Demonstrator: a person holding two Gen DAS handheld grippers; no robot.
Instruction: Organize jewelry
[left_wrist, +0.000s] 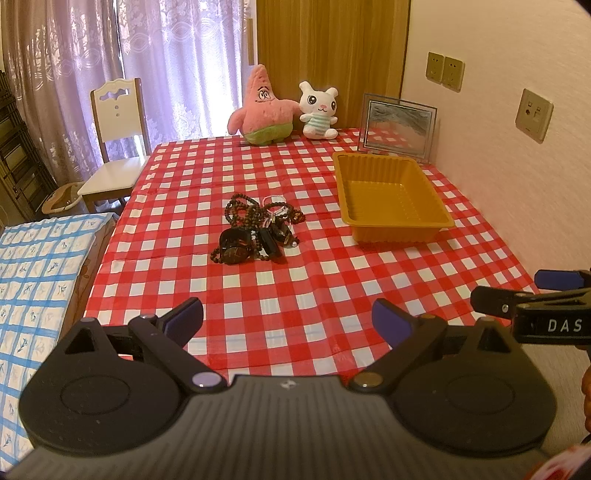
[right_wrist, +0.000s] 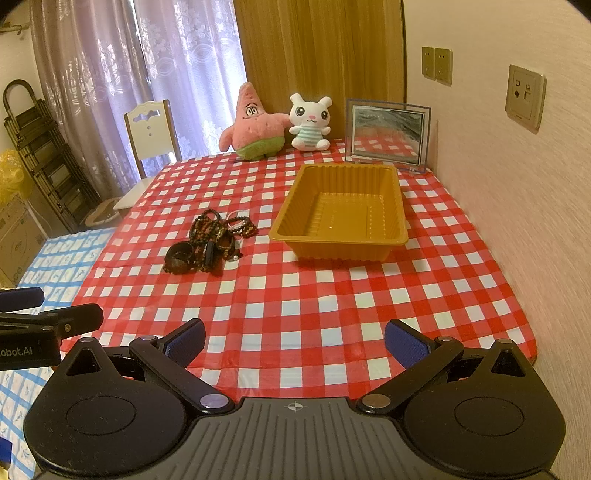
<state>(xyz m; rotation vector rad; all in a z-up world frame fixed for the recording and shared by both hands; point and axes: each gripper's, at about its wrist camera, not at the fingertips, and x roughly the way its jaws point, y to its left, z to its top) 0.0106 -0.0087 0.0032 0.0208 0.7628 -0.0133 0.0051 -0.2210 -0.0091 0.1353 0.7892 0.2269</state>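
Everywhere red-checked tablecloth (right_wrist: 332, 295), lilac curtains (right_wrist: 110, 74).

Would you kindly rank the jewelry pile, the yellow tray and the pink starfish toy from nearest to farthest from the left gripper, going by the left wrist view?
1. Jewelry pile: straight ahead of the left gripper, mid-table.
2. Yellow tray: farther back, to the right.
3. Pink starfish toy: at the table's far edge.
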